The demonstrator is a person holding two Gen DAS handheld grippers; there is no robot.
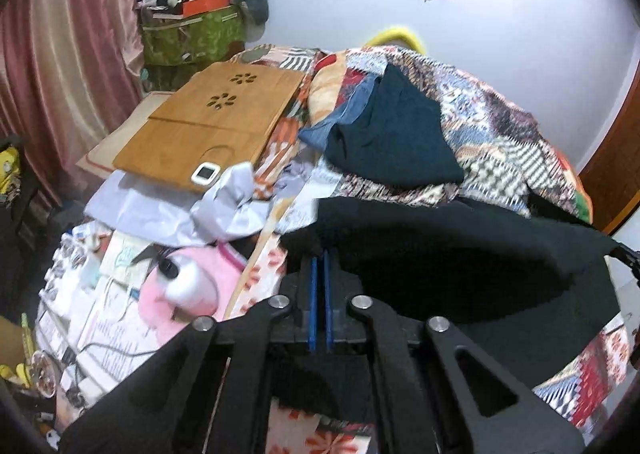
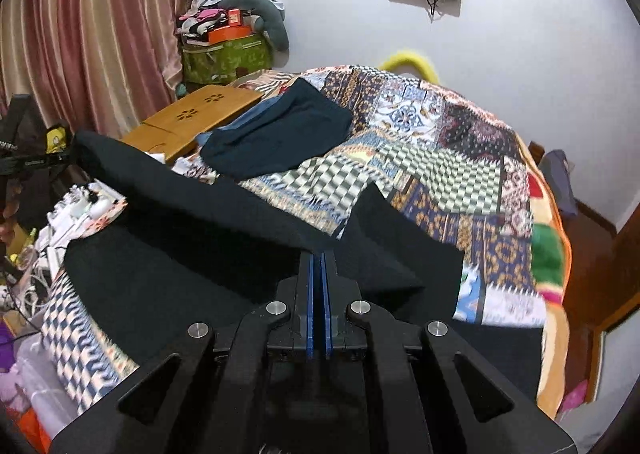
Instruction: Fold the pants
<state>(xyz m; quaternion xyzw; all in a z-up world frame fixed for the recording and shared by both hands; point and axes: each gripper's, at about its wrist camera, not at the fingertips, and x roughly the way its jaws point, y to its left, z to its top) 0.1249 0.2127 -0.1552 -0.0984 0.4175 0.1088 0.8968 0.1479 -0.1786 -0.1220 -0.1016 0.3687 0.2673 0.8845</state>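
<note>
Black pants (image 1: 460, 266) hang stretched between both grippers above a bed with a patchwork quilt (image 1: 500, 125). My left gripper (image 1: 321, 254) is shut on the pants' upper edge at its left end. My right gripper (image 2: 319, 254) is shut on the same edge of the pants (image 2: 180, 254), which run from it up to the left toward the other gripper. A lower part of the pants lies on the quilt (image 2: 440, 157). A flap (image 2: 392, 238) of the pants folds to the right of the right gripper.
A folded dark teal garment (image 1: 392, 133) over a blue one (image 1: 344, 113) lies on the quilt (image 2: 280, 133). A wooden lap table (image 1: 212, 121) sits to the left. A pink plush toy (image 1: 188, 286), papers and cables crowd the left side. A curtain (image 2: 100, 33) hangs at left.
</note>
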